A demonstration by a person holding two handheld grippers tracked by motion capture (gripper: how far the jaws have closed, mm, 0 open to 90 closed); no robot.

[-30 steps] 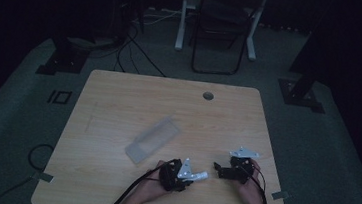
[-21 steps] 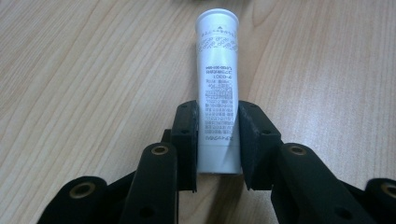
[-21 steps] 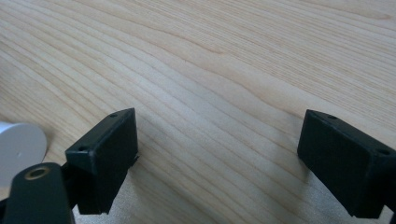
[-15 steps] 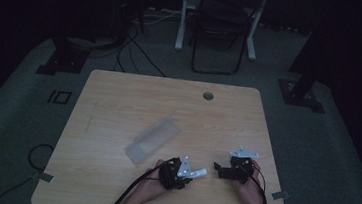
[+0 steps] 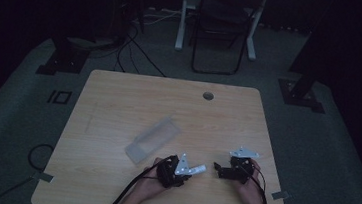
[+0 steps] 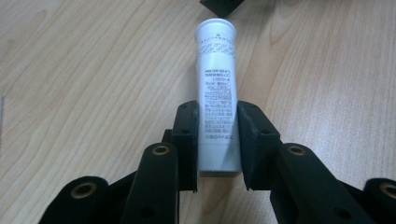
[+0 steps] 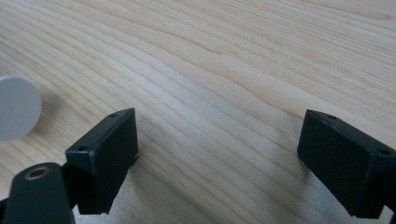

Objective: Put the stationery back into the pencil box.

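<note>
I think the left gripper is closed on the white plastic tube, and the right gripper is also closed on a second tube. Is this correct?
Only the second part is wrong. The left gripper is shut on the white plastic tube with printed text, but the right gripper is open, its jaws wide apart over the bare light wooden table, holding nothing. The right gripper view shows this.

The white tube [image 6: 217, 93] carries upside-down fine print, too small and blurred to read.
</note>
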